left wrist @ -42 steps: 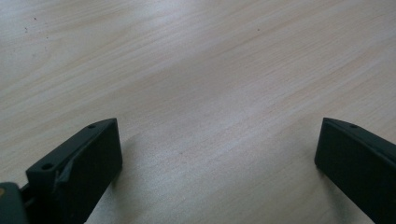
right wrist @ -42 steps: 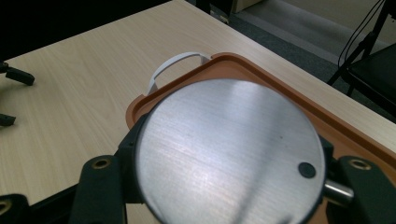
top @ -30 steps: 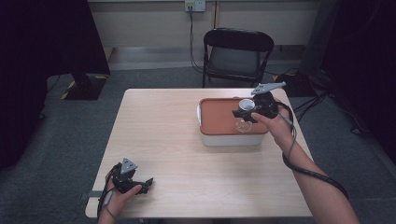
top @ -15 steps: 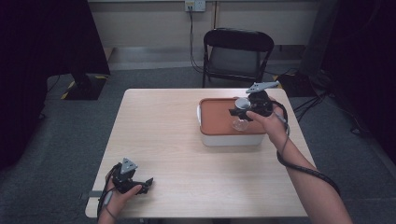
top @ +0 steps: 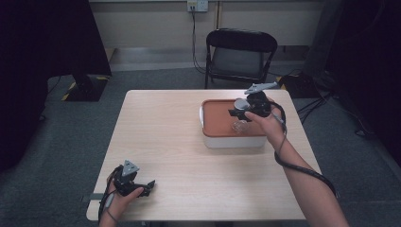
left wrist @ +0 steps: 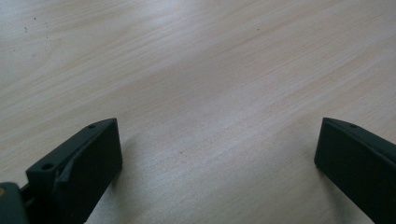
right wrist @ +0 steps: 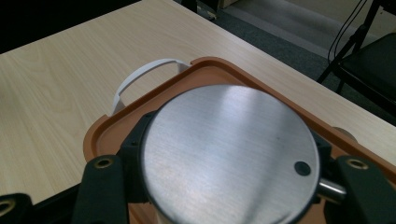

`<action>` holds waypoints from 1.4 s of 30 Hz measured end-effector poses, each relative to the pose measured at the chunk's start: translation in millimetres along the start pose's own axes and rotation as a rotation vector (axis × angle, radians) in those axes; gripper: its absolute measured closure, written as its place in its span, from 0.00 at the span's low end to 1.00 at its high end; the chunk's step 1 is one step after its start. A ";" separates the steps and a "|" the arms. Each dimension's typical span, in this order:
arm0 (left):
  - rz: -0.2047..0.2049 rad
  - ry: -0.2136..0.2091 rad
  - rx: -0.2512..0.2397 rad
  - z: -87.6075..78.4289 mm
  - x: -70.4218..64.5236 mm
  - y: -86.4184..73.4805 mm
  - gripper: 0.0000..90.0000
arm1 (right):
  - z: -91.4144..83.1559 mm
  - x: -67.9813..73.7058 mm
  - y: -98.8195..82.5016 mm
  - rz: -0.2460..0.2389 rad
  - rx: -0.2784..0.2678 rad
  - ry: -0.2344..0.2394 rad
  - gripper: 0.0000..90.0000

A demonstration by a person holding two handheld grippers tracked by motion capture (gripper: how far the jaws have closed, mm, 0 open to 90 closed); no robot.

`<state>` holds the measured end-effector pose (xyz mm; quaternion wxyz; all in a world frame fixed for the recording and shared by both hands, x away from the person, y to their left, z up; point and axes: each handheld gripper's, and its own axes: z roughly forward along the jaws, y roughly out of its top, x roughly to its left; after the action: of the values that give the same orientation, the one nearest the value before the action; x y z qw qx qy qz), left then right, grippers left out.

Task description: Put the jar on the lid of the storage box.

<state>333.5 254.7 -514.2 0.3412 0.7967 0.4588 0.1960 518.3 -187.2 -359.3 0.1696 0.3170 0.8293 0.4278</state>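
One jar (right wrist: 231,154) sits clamped in my right gripper (top: 246,111) over the box lid (top: 217,120); next, set it gently down. Left gripper (top: 142,186), gaping empty, rests at seven o'clock.

Black right claw (top: 239,115) with grey three-cornered plate, trailing black cable; bare forearms.

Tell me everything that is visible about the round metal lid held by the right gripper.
The round brushed-metal lid is a flat silver disc with one small dark hole near its edge and a short metal stub beside it. It tops a clear glass jar, seen in the high view. The right gripper grips it, one black jaw on each side. It is held over the orange lid of the white container, at the table's far right.
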 end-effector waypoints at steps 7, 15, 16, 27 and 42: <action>0.000 0.000 0.000 -0.2 0.0 -0.2 0.01 | 5.1 0.9 0.9 -0.004 0.002 -0.002 0.43; 0.001 -0.001 0.001 -0.6 0.0 -0.5 0.01 | 12.2 2.9 2.4 0.004 -0.008 -0.007 0.43; 0.002 -0.001 0.001 -0.6 0.0 -0.6 0.01 | 12.7 2.8 2.7 0.005 -0.008 -0.007 0.43; 0.002 -0.002 0.001 -0.7 0.1 -0.6 0.01 | 17.2 -1.3 0.2 0.021 -0.015 -0.005 0.43; 0.002 -0.001 0.001 -0.7 0.1 -0.6 0.01 | 15.1 -6.3 -6.2 0.048 -0.039 0.008 0.42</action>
<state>332.7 255.3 -514.2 0.3410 0.7975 0.4577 0.1956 529.0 -185.0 -373.0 0.1622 0.3319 0.8135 0.4492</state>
